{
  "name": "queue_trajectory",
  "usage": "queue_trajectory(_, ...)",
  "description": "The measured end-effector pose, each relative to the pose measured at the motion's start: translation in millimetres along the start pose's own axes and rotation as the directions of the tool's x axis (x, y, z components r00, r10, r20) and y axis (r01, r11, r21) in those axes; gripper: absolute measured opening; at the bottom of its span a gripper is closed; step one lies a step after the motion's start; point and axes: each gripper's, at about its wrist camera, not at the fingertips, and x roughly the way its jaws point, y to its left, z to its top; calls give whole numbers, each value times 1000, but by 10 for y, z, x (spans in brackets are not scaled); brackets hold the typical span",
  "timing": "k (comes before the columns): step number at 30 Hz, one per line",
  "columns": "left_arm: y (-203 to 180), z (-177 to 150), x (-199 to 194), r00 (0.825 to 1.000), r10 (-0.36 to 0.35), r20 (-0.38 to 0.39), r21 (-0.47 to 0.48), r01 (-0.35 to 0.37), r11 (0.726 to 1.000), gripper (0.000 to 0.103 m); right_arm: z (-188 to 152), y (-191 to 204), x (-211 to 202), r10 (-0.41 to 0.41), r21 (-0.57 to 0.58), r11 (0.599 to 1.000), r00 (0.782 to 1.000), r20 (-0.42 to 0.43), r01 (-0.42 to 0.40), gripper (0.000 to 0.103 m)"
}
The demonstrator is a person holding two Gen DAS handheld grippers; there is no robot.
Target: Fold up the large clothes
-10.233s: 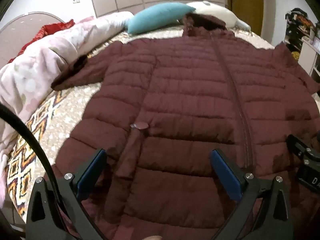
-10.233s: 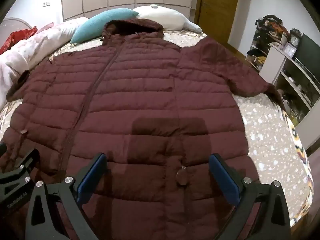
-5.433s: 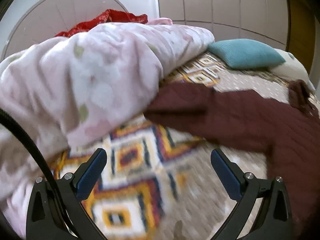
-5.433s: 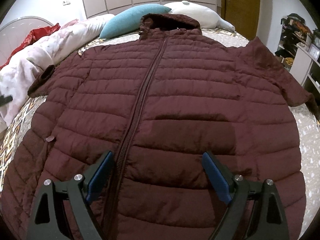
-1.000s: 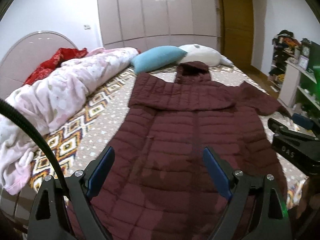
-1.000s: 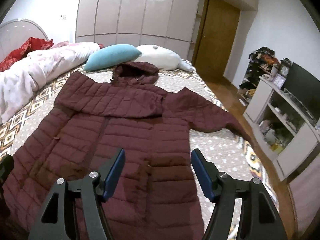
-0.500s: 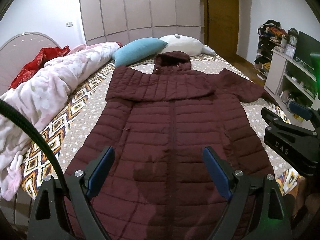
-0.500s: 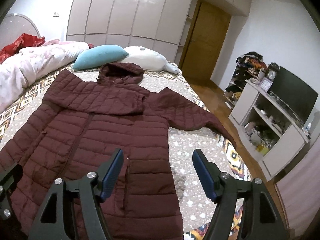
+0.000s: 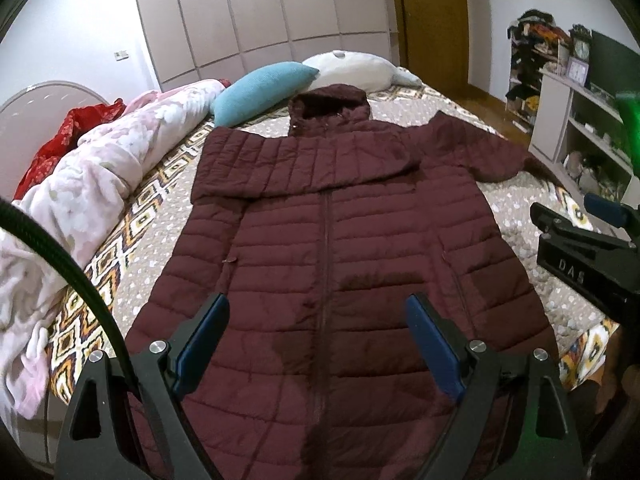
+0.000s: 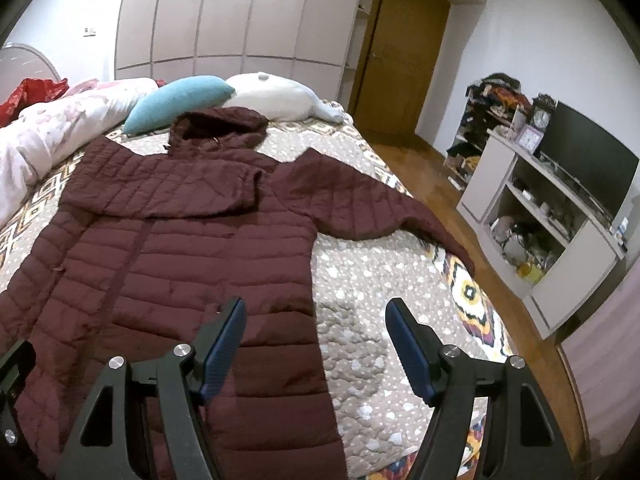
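The coat's (image 9: 340,264) left sleeve (image 9: 296,164) now lies folded across its chest

Coat (image 9: 328,264): hem cut off at 6 o'clock in both views, behind the gripper frames. Right gripper (image 9: 592,248) in the left view: cut off at 3 o'clock, jaws unreadable. Shelf (image 10: 532,220) contents at 3 o'clock: too small to identify. Duvet (image 9: 72,208): cropped at 9 o'clock.

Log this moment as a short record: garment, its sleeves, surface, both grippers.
garment: maroon coat, front up, zipped, hood toward the pillows
left sleeve: folded across the chest
right sleeve: spread out on the bed
surface: bed
left gripper: open, empty, over the coat's lower front
right gripper: open, empty, over the coat's right edge
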Motion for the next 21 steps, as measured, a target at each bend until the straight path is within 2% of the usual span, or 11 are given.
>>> queue_trajectory(2, -57, 15, 47, 1000, 0, -10, 11, 1, 1000, 89, 17, -103, 133, 34, 21, 999, 999, -35, -33, 76)
queue_trajectory(5, -119, 36, 112, 1000, -5, -17, 30, 6, 1000, 89, 60, -421, 426, 141, 122, 984, 984, -111, -127, 76)
queue_trajectory(9, -133, 54, 231, 999, -13, -29, 25, 14, 1000, 89, 85, -1172, 878, 231, 345, 923, 962, -147, -169, 76)
queue_trajectory(11, -133, 62, 303, 999, -17, -39, 17, 17, 1000, 89, 63, -1596, 1111, 263, 461, 870, 956, -132, -176, 76)
queue_trajectory(12, -132, 65, 344, 999, -18, -44, 12, 19, 1000, 89, 28, -1886, 1272, 291, 541, 820, 950, -112, -188, 76)
queue_trajectory(13, -134, 68, 375, 999, -20, -48, 9, 20, 1000, 89, 9, -2042, 1359, 309, 584, 787, 946, -97, -197, 76)
queue_trajectory(16, -130, 76, 472, 998, -21, -57, -3, 21, 1000, 89, -102, -2650, 1758, 374, 745, 626, 927, -29, -229, 76)
queue_trajectory(17, -123, 80, 514, 998, -20, -60, -10, 19, 1000, 89, -120, -2761, 1843, 387, 774, 588, 922, -14, -235, 76)
queue_trajectory(18, -119, 83, 540, 998, -19, -63, -15, 19, 1000, 89, -174, -2952, 2014, 404, 821, 518, 915, 11, -239, 76)
queue_trajectory(21, -106, 100, 645, 997, -10, -74, -33, 7, 999, 89, -271, -3291, 2430, 426, 901, 372, 903, 49, -225, 76)
